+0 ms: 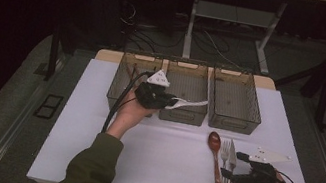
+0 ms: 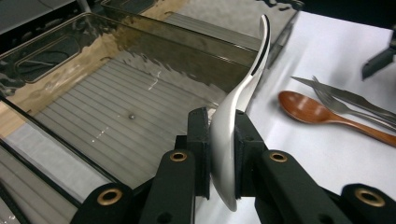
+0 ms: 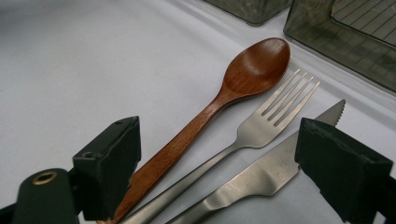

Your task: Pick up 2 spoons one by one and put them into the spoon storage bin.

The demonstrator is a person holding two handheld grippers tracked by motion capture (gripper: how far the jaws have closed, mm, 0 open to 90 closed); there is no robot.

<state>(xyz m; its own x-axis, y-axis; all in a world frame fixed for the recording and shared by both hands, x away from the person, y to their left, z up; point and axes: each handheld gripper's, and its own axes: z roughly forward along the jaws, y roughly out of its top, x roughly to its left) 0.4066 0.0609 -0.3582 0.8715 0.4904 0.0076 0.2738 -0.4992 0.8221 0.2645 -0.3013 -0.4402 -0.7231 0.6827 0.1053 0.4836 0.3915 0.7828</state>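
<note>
From the high view, the left gripper (image 1: 169, 102) held a white spoon (image 1: 189, 104) level over the front rim of the middle bin (image 1: 182, 116), while the right gripper (image 1: 234, 166) rested by the wooden spoon (image 1: 215, 156), fork (image 1: 224, 166) and knife (image 1: 230, 177) on the table (image 1: 159, 157). In the left gripper view, the pads were clamped on the spoon's bowl — its handle rose over the bin. In the right gripper view, the jaws stood wide apart — gripping nothing — around the three utensils' handles.
</note>
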